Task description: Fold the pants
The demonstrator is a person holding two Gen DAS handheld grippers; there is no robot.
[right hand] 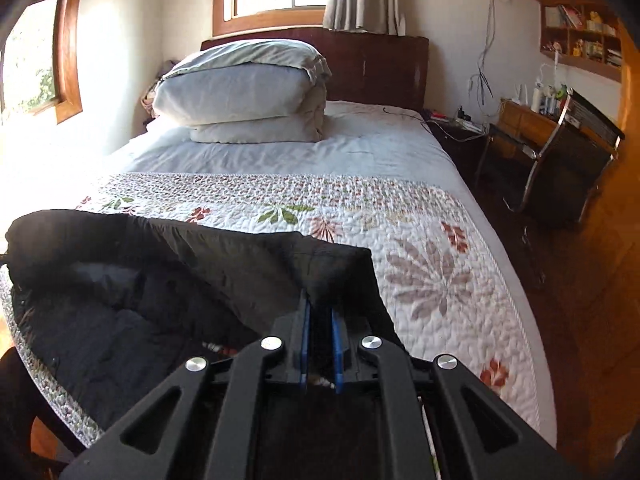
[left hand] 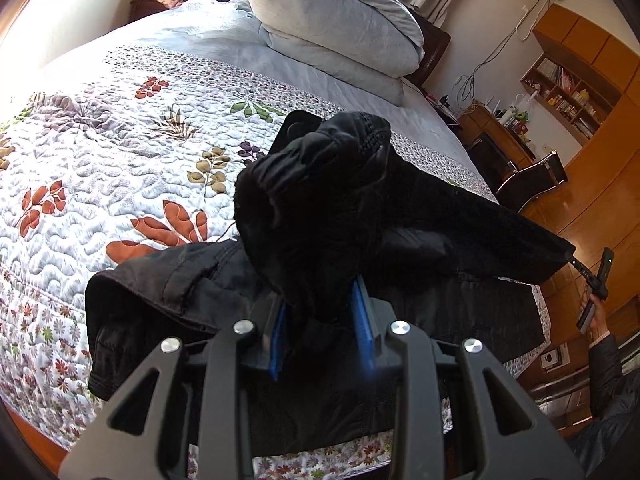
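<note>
Both grippers, left gripper (left hand: pixel 322 308) and right gripper (right hand: pixel 320 312), clamp the black pants (left hand: pixel 320 208).

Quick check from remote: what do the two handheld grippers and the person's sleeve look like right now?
Both the left gripper and the right gripper are matte black, with blue pads lining the fingers, open triangular cut-outs in the linkage arms, and round silver pivot bolts. No cables show. The sleeve at the edge of the left wrist view is dark and quilted.
</note>
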